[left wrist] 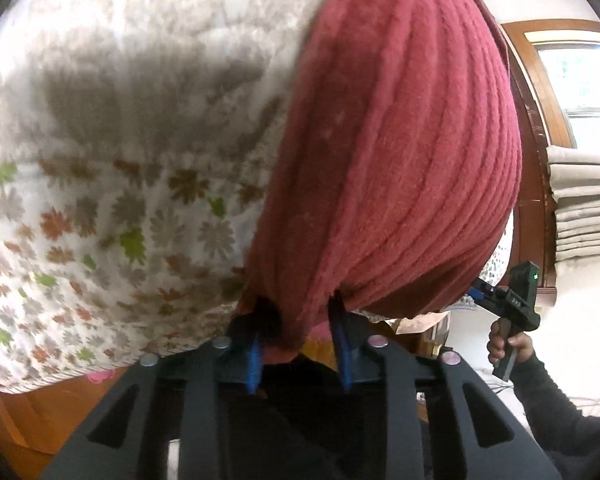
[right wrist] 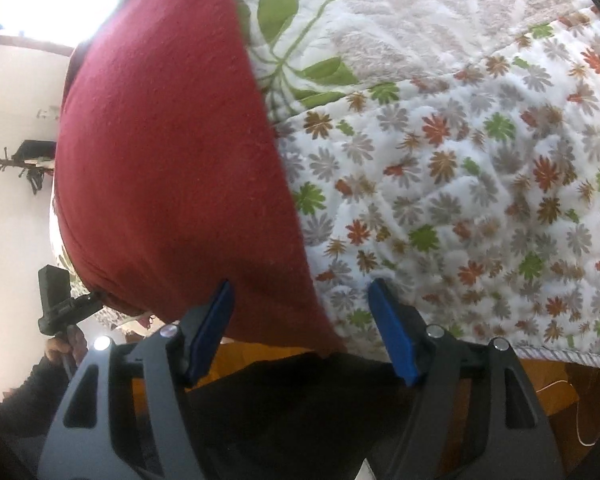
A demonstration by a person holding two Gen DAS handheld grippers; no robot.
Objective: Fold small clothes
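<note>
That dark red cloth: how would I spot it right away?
Start at the white quilted bedspread with small flowers. On its near edge lies the dark red ribbed fleece garment, the only plain-coloured fabric there, with the left gripper pinching its hem.

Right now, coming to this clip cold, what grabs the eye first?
The dark red garment fills the middle of both views, lying on a white quilt with flower print. The left gripper is shut on the garment's near edge, cloth bunched between its blue pads. The right gripper stands open over the garment's near corner, at the edge of the quilt.
</note>
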